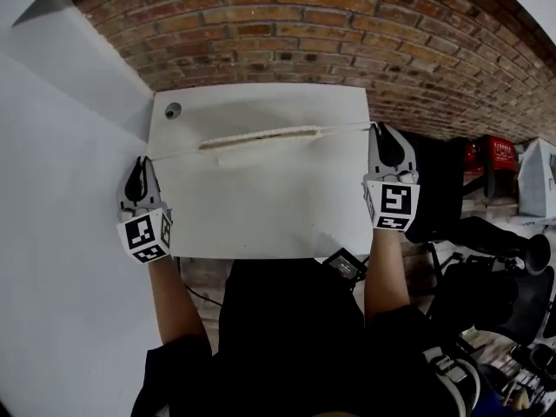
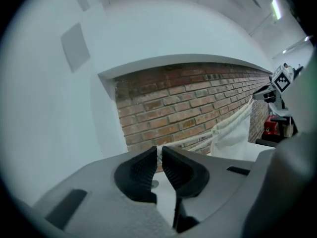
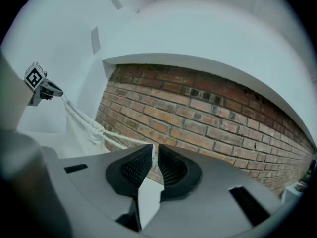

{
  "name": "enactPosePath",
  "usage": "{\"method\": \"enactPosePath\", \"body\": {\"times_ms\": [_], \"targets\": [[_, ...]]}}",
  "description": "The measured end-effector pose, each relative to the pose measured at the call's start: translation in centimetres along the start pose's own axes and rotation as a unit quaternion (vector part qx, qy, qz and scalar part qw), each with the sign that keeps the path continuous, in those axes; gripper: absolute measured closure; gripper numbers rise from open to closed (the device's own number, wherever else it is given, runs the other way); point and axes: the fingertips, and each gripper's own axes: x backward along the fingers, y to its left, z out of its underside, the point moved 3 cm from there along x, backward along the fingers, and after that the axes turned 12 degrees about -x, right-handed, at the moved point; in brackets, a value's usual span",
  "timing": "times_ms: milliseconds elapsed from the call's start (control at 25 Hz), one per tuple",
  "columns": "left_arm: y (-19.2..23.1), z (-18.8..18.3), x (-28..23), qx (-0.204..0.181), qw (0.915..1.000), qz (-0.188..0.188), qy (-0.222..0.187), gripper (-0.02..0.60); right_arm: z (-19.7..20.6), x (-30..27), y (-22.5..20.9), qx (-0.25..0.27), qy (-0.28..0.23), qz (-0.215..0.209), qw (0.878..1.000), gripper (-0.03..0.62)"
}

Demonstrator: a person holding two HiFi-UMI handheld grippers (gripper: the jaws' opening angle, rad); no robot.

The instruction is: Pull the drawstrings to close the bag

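Note:
A white cloth bag (image 1: 261, 181) hangs in the air above the white table (image 1: 343, 102), its gathered top (image 1: 261, 137) stretched into a narrow ridge. A white drawstring (image 1: 174, 153) runs left to my left gripper (image 1: 139, 163), which is shut on it; the cord shows between its pads (image 2: 148, 167). The other drawstring (image 1: 347, 127) runs right to my right gripper (image 1: 379, 130), also shut on the cord (image 3: 116, 139). From the left gripper view the bag (image 2: 230, 133) and the right gripper (image 2: 278, 83) are off to the right. In the right gripper view the left gripper (image 3: 40, 86) is at far left.
A brick wall (image 1: 347, 33) stands behind the table and a white wall (image 1: 52, 146) runs along the left. The table has a round cable hole (image 1: 173, 109) at its back left corner. Black chairs (image 1: 504, 276) and a red object (image 1: 497, 155) crowd the floor at right.

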Motion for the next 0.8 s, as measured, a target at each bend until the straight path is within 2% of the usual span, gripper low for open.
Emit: {"method": "enactPosePath", "body": {"times_ms": [200, 440, 800], "targets": [[1.6, -5.7, 3.2, -0.016, 0.9977, -0.042, -0.052, 0.54, -5.0, 2.6, -2.1, -0.011, -0.046, 0.012, 0.999, 0.553], [4.0, -11.6, 6.5, -0.029, 0.9902, -0.084, -0.108, 0.54, -9.2, 4.7, -3.9, -0.026, -0.099, 0.012, 0.995, 0.553], [7.2, -17.0, 8.9, -0.051, 0.9793, -0.102, -0.167, 0.54, -13.8, 6.9, -5.3, -0.04, -0.142, 0.025, 0.989, 0.555]]}}
